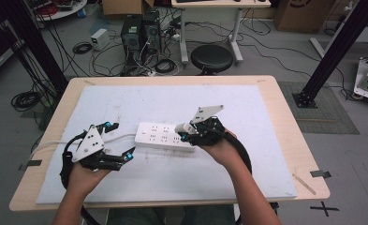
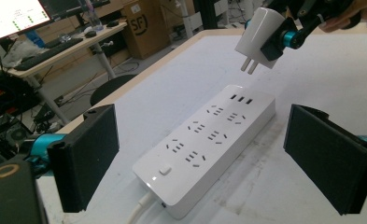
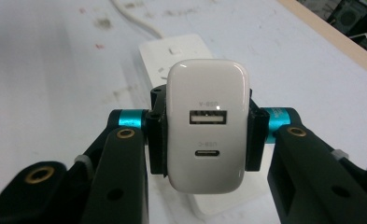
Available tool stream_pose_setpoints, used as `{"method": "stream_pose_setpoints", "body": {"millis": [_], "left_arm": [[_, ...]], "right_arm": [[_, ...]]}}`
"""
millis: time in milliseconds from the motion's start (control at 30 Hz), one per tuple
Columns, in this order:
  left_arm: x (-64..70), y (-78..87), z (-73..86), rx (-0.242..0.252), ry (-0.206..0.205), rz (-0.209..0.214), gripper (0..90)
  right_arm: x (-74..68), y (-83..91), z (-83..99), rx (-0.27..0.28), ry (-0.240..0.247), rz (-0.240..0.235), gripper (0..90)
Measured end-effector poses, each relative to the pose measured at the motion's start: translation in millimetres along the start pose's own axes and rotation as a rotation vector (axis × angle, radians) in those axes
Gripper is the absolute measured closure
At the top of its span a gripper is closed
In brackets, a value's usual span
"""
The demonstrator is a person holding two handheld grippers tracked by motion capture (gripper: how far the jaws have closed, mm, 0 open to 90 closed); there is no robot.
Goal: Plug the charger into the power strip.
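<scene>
**Two prongs hanging just above the strip's far end**

Two grippers work here. The left gripper waits wide and empty by the cord end of the power strip, which lies lengthwise across the worktop. The right gripper clamps the white charger, prongs tilted down, clear of the sockets; I'd say a short descent remains.
</scene>
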State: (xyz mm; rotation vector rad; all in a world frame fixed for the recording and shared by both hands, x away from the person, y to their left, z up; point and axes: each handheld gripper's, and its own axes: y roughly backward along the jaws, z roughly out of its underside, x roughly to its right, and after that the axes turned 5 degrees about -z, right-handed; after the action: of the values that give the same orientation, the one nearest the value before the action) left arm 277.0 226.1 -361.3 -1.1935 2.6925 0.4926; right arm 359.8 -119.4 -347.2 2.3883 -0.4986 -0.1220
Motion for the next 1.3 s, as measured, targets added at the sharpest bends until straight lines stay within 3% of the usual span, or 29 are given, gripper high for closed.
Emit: {"method": "stream_pose_setpoints", "body": {"millis": [167, 233, 400, 533, 567, 633, 1067, 1300], "left_arm": [[-0.2, 1.6, 2.5, -0.007, -0.001, 0.004, 10.4], [-0.3, 1.9, 3.2, -0.013, -0.007, 0.006, 10.4], [-0.3, 1.3, 6.3, -0.021, -0.007, 0.014, 10.4], [0.1, 0.9, 8.9, -0.021, -0.002, 0.016, 10.4], [0.7, 0.7, 11.8, -0.022, 0.006, 0.018, 10.4], [1.2, 0.6, 13.8, -0.025, 0.009, 0.022, 10.4], [-5.3, 4.3, 25.0, -0.040, 0.021, 0.020, 10.4], [-7.9, 4.8, 27.9, -0.040, 0.029, 0.017, 10.4]], "right_arm": [[13.7, -2.9, -10.1, -0.112, 0.065, -0.011, 63.1], [18.7, -4.8, -12.9, -0.157, 0.071, -0.023, 63.1], [31.3, -13.9, -19.4, -0.254, 0.107, -0.080, 63.1], [36.8, -21.9, -25.1, -0.291, 0.118, -0.125, 63.1], [40.9, -32.8, -31.8, -0.343, 0.134, -0.152, 63.1], [43.6, -39.5, -35.6, -0.371, 0.144, -0.164, 63.1], [58.9, -74.1, -47.1, -0.474, 0.170, -0.203, 63.1], [59.9, -80.3, -48.4, -0.504, 0.184, -0.199, 63.2]]}}
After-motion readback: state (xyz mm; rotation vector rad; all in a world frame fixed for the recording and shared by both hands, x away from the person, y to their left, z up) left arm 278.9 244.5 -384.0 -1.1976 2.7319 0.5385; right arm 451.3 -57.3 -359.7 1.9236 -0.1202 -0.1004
